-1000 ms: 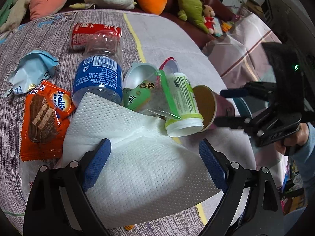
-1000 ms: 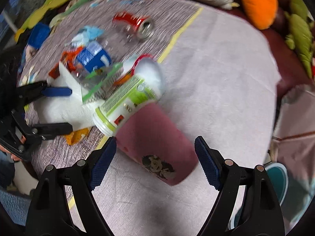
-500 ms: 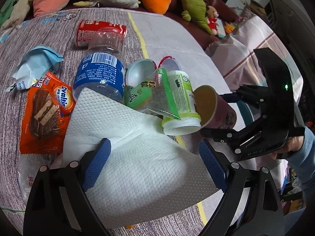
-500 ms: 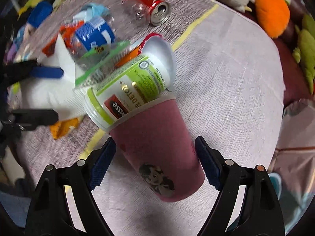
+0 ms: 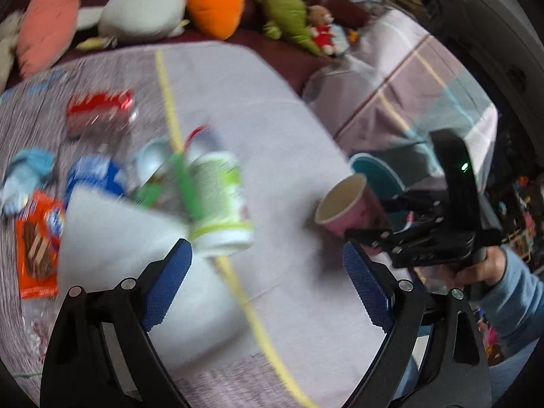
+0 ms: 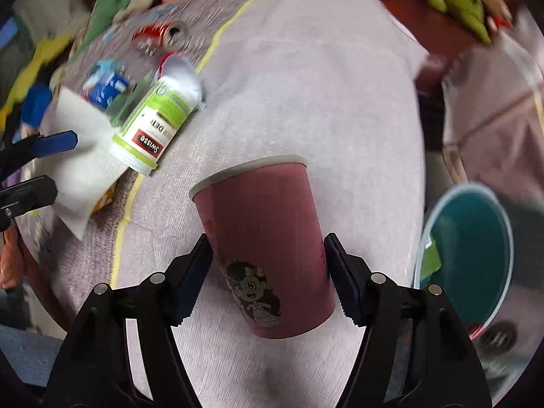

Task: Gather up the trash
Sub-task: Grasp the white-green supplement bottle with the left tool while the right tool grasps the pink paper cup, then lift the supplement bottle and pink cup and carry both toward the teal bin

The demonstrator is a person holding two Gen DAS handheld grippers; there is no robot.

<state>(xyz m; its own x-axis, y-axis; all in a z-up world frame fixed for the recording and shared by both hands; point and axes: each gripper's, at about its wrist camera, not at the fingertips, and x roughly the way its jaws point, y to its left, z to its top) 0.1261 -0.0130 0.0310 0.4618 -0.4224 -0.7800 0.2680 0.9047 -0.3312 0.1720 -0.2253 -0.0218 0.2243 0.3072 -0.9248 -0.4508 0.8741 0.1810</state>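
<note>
My right tool (image 6: 267, 265) grips the pink paper cup (image 6: 265, 238) by its sides, lifted off the surface (image 6: 306, 85), rim pointing away from me. Just right of the cup sits the teal bin (image 6: 476, 238). Left of the cup lies the green-and-white bottle (image 6: 153, 129) on the paper towel (image 6: 81, 170). My left tool (image 5: 267, 289) is spread wide, holding nothing.

"Swisse" on the white-and-green supplement bottle (image 6: 154, 125), other lettering too blurred to read

Pink cartoon-girl paper cup (image 6: 268, 248), green-and-white bottle (image 6: 157, 125), teal bin (image 6: 472, 248), blurred, possibly red can (image 5: 98, 108)
</note>
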